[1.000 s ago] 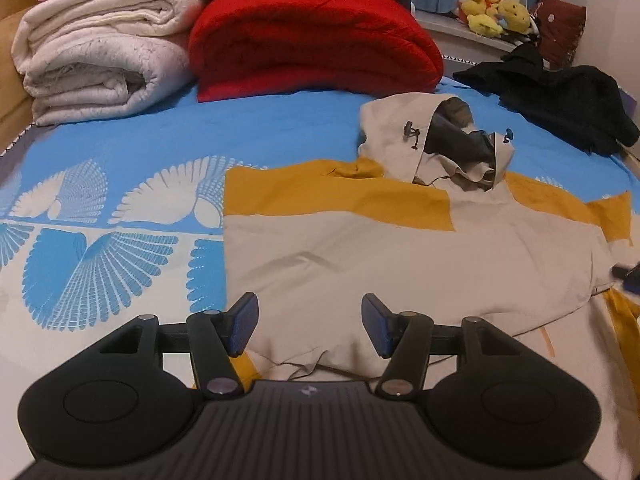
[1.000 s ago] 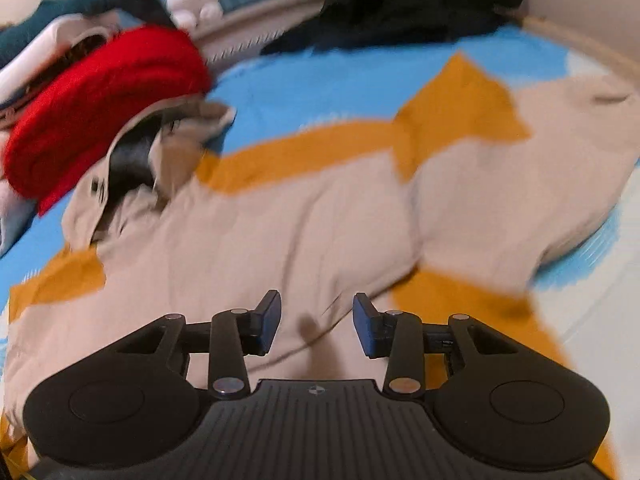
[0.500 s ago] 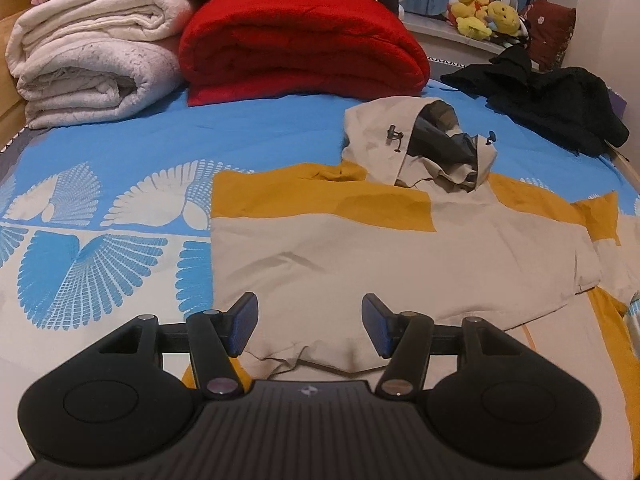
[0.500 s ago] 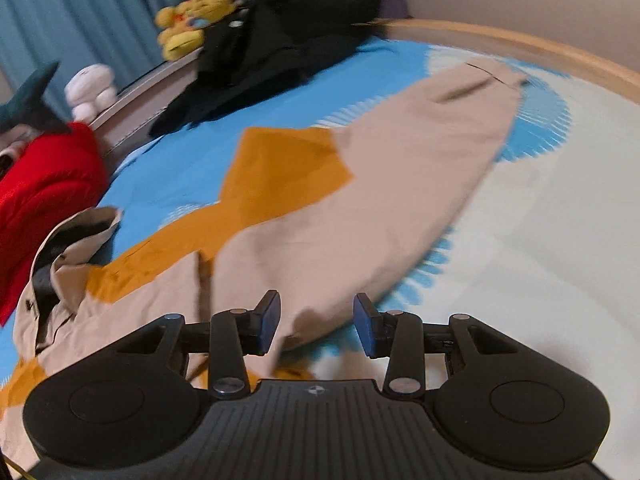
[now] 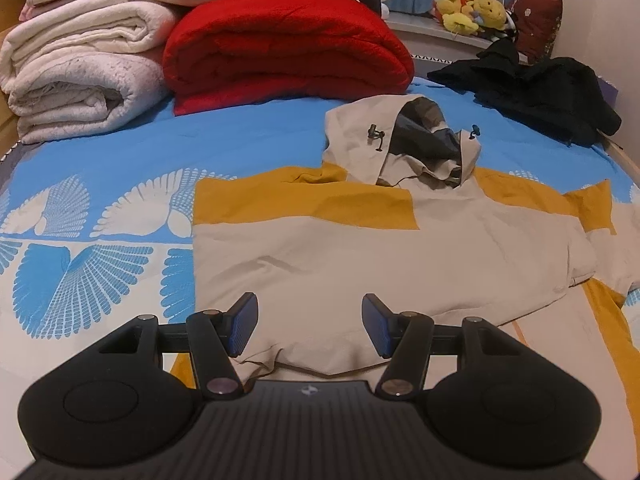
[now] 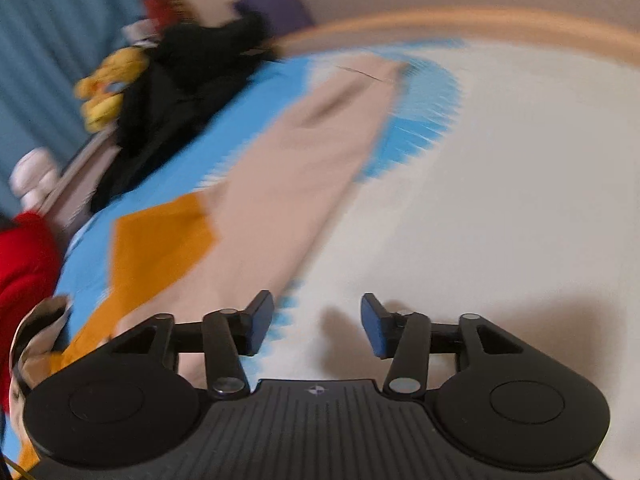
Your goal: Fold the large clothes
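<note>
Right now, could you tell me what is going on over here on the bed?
A person with a gripper in each hand is folding a beige and mustard hooded jacket spread on the blue patterned bedsheet. One sleeve is already folded across the body. The left gripper hangs open over the jacket's near hem, holding nothing. The right gripper is near the outstretched other sleeve; its jaws are opening and nothing is between them, only bare sheet below.
</note>
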`<state>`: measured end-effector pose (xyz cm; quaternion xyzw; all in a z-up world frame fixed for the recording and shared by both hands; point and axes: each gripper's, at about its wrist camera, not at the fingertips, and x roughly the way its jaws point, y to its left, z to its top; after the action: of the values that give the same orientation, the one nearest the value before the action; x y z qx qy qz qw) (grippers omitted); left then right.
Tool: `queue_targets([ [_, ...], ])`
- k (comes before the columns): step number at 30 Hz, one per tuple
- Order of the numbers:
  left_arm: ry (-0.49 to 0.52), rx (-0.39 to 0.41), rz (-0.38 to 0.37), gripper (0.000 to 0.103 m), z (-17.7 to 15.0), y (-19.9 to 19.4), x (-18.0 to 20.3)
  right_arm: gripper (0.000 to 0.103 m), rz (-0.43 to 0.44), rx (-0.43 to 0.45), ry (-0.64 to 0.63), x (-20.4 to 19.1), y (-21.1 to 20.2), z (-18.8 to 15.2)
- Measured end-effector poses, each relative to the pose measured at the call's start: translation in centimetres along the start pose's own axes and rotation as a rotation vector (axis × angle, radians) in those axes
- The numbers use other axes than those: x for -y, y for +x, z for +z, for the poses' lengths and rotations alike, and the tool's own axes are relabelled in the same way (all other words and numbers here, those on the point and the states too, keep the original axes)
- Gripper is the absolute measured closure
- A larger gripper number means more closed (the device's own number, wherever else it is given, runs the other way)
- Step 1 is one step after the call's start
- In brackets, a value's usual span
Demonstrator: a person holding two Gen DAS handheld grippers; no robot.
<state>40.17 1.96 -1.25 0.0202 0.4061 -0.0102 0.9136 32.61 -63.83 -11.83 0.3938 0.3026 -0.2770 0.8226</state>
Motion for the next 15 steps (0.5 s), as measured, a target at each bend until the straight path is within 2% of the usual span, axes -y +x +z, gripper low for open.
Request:
queue_targets([
  [3, 0.014, -0.003, 0.001, 0.04, -0.1, 0.1, 0.1, 0.048, 0.008, -0.013, 0.056, 1.8, 1.6, 1.1],
  [9, 0.023, -0.011, 0.0, 0.04, -0.3, 0.4, 0.1, 0.047, 0.092, -0.008, 0.202, 3.2, 4.4, 3.7],
  [13, 0.022, -0.006, 0.0, 0.04, -0.2, 0.3, 0.1, 0.047, 0.073, 0.003, 0.244, 2.6, 6.5, 5.9],
  [14, 0.023, -0.006, 0.002, 0.04, -0.2, 0.3, 0.0, 0.048, 0.064, 0.004, 0.244, 2.1, 6.9, 6.5],
  [15, 0.023, -0.006, 0.005, 0.04, -0.2, 0.3, 0.0, 0.06, 0.057, 0.003, 0.237, 1.5, 7.2, 6.9],
])
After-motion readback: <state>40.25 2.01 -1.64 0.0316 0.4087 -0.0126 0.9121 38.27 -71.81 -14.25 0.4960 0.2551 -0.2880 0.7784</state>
